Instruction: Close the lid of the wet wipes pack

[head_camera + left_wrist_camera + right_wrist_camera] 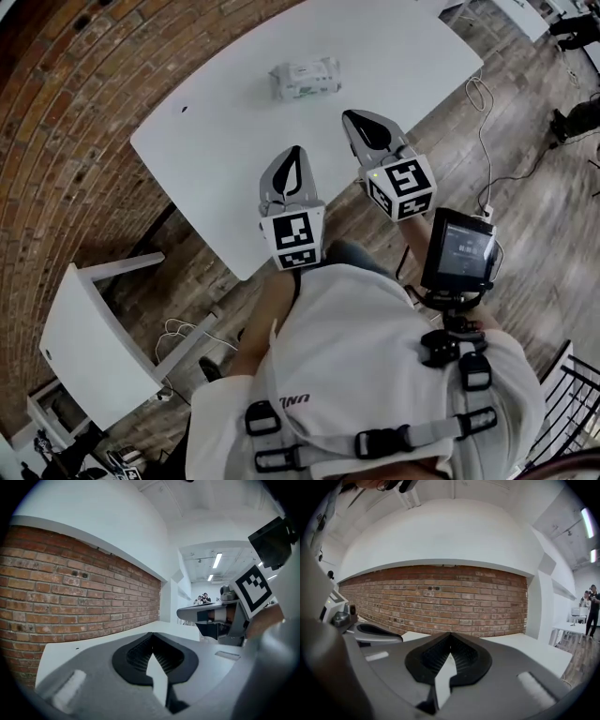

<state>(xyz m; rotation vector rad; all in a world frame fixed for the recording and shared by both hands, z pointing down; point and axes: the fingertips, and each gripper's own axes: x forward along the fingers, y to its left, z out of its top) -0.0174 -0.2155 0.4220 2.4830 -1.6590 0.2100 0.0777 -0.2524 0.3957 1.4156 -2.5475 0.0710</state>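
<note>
Well ahead of both jaw tips, the wet wipes pack (305, 78) lies flat on the white worktop (394, 66), its long axis crosswise to them. Both the left hand-held gripper (296, 150) and the right hand-held gripper (351, 115) hover with jaws pressed together, holding nothing.

Nothing reads clearly: print on the wet wipes pack (306, 78) and the shirt (297, 400) is too small.
</note>
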